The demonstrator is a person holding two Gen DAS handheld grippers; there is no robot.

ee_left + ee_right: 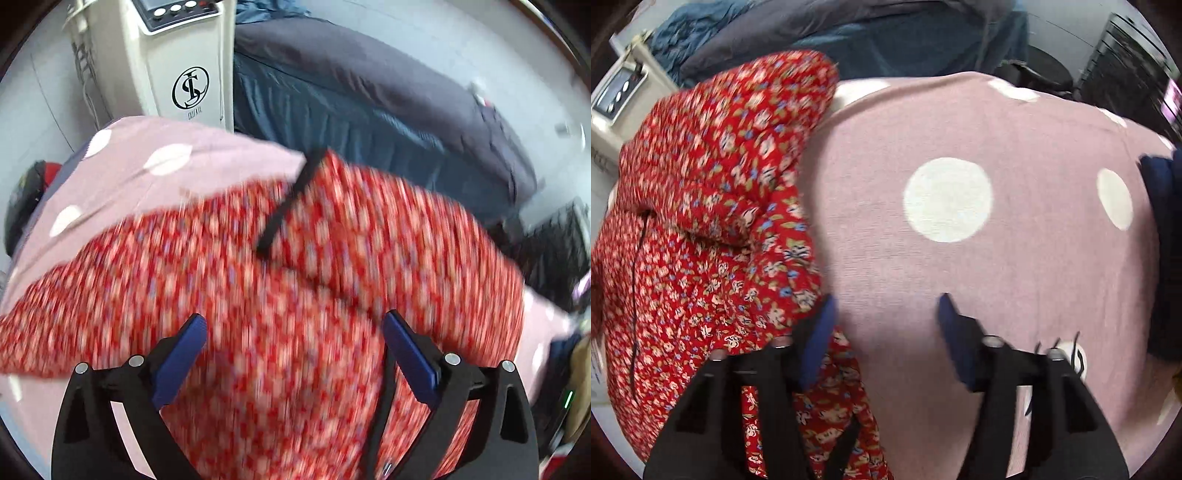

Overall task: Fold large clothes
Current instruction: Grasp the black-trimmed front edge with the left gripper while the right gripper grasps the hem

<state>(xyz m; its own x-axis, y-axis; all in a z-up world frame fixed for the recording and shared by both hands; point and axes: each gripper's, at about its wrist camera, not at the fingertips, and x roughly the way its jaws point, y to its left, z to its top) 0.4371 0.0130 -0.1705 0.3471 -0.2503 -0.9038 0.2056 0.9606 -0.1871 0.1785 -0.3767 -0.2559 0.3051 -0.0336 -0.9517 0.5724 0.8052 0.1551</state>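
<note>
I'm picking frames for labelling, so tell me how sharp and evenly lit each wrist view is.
Left wrist view: the red floral garment is heavily motion-smeared, its print unreadable, while the left gripper stays crisp; strong fisheye bending at the rim. Right wrist view: milder blur, flowers legible, and the right gripper casts a soft shadow on the pink polka-dot cover.
</note>
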